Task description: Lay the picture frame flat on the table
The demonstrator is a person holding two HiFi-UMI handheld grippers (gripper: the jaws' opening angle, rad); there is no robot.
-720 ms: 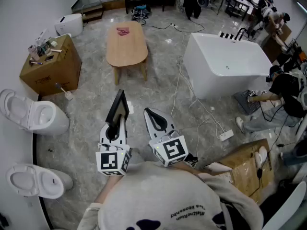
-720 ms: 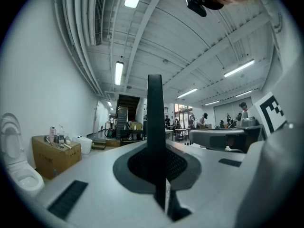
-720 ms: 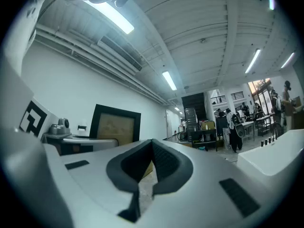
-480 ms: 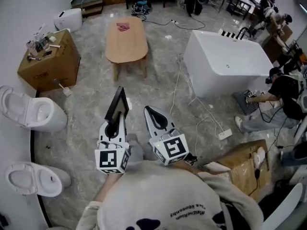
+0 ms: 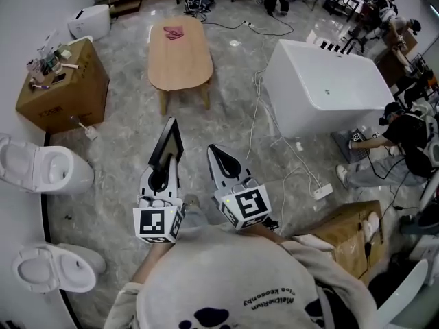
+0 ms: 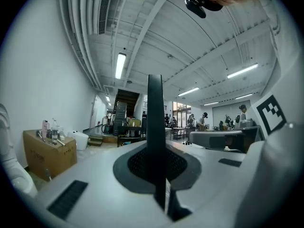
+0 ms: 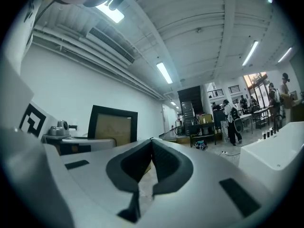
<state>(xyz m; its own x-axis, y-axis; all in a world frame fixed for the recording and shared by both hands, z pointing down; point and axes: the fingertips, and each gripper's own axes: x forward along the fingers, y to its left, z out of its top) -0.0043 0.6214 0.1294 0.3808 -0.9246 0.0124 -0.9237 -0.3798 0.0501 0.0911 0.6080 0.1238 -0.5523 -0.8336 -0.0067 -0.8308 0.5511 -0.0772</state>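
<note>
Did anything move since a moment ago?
Hardly anything. The whole view has slid a little, so the head camera seems to have moved. The left hand-held gripper stays shut on the black picture frame, held upright above the floor. The right hand-held gripper stays shut and empty.

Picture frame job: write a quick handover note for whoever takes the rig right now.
Left tool: shut on the picture frame, held upright, edge-on between the jaws.
Right tool: shut, empty.
Wooden table: ahead across the floor, not reached; a red item lies at its far end.
Done: frame in grip.
Left: carry it to the table, lay it flat, release.
</note>
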